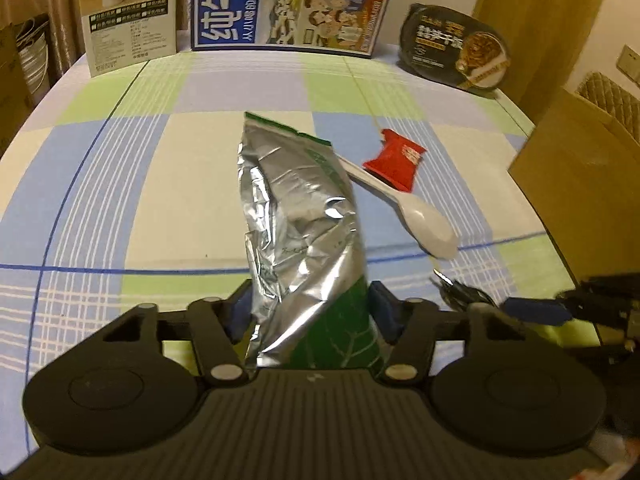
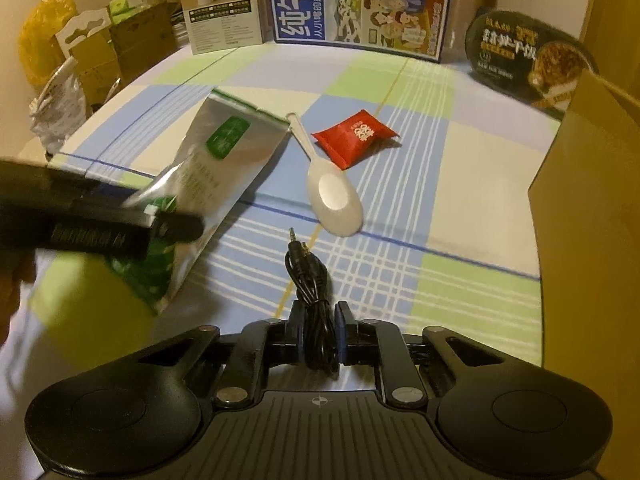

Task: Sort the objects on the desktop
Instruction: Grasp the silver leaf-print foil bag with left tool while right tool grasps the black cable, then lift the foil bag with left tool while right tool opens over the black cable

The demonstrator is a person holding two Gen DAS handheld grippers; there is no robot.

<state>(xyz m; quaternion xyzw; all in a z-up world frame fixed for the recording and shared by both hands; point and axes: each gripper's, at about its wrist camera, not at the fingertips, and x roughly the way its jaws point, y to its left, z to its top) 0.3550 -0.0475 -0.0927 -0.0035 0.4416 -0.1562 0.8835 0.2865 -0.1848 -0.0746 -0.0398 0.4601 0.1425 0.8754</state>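
My left gripper [image 1: 308, 312] is shut on the lower end of a silver and green foil bag [image 1: 296, 216], which sticks out forward over the table; the bag also shows in the right wrist view [image 2: 212, 148]. My right gripper [image 2: 318, 330] is shut on a coiled black audio cable [image 2: 310, 280] with its plug pointing forward. A white plastic spoon [image 2: 334, 192] and a red snack packet [image 2: 354, 136] lie on the checked tablecloth [image 2: 440, 216] ahead. The spoon [image 1: 416, 212] and the packet [image 1: 398, 162] lie right of the bag in the left wrist view.
A brown cardboard box [image 2: 592, 184] stands at the right edge. A blue milk carton box [image 2: 360, 4], a white product box [image 2: 220, 12] and a black instant rice bowl [image 2: 528, 60] stand along the back. Bags and boxes [image 2: 80, 52] are piled off the left side.
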